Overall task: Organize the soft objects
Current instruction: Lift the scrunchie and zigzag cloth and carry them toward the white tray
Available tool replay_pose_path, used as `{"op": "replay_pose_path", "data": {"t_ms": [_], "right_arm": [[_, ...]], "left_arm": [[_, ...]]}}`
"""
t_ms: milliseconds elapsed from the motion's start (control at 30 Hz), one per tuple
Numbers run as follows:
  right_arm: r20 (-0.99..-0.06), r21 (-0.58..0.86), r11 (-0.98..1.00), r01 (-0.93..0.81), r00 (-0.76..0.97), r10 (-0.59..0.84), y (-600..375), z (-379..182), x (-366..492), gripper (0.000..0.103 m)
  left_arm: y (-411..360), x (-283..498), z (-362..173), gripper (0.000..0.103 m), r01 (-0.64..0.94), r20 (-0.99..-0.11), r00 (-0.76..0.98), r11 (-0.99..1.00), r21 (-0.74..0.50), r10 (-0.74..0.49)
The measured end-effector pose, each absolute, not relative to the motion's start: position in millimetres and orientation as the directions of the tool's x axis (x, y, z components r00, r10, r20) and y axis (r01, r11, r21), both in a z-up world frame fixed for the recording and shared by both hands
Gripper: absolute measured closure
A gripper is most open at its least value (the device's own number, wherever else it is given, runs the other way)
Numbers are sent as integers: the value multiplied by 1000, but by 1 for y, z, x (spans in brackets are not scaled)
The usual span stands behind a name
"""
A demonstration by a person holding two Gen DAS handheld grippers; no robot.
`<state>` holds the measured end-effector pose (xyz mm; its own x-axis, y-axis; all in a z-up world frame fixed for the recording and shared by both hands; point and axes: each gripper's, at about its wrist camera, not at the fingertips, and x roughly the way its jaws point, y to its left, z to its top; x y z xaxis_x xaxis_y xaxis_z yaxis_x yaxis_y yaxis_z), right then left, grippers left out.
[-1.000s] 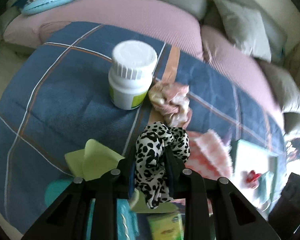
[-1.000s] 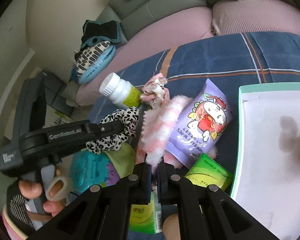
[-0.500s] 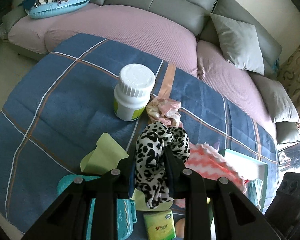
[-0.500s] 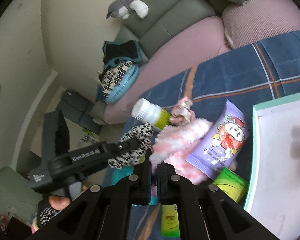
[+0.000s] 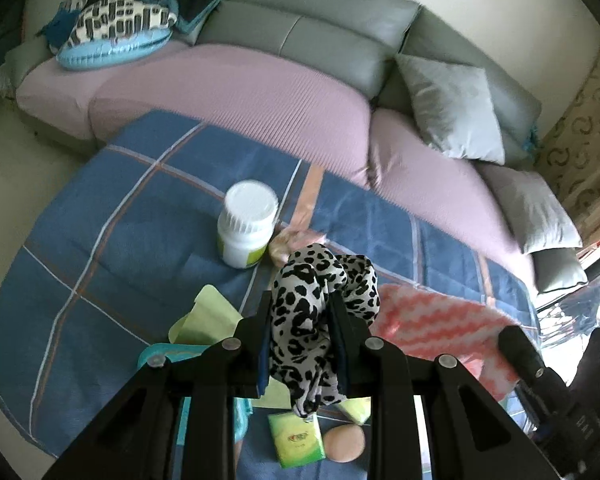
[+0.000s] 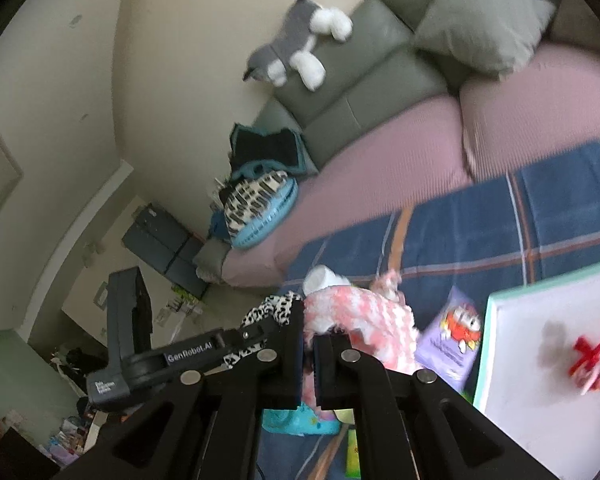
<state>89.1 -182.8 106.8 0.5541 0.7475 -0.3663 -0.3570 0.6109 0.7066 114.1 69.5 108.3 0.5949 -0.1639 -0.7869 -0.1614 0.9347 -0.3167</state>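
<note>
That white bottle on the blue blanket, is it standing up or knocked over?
Standing upright. In the left wrist view the white bottle rests on its base on the blue blanket, with its ribbed cap on top.

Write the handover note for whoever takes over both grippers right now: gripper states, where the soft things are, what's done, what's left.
Left gripper: shut on the leopard-print scrunchie, lifted off the blue quilt.
Right gripper: shut on the pink-and-white fluffy cloth, also lifted.
Pink scrunchie lies beside the white bottle.
White tray holds only a small red item.
Left: place both held items, then fetch the pink scrunchie.
</note>
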Motion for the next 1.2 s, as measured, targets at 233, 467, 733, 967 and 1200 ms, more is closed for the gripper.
{"op": "replay_pose_path", "data": {"t_ms": [233, 467, 733, 967, 1200], "right_arm": [[-296, 664, 630, -401, 633, 715, -205, 163, 59, 100], [-253, 623, 679, -387, 722, 644, -239, 204, 25, 100], [-248, 593, 748, -297, 817, 521, -298, 223, -7, 100], [-254, 612, 766, -198, 868, 427, -356, 219, -20, 100], [-283, 628, 770, -112, 889, 360, -393, 204, -24, 100]], "left_arm": [[53, 94, 152, 77, -104, -740, 648, 942, -318, -178], [23, 77, 180, 77, -26, -711, 672, 953, -303, -208], [-31, 70, 190, 77, 80, -709, 655, 956, -281, -263], [-81, 70, 189, 77, 168, -718, 627, 953, -253, -301], [-119, 80, 177, 77, 232, -741, 590, 946, -226, -322]]}}
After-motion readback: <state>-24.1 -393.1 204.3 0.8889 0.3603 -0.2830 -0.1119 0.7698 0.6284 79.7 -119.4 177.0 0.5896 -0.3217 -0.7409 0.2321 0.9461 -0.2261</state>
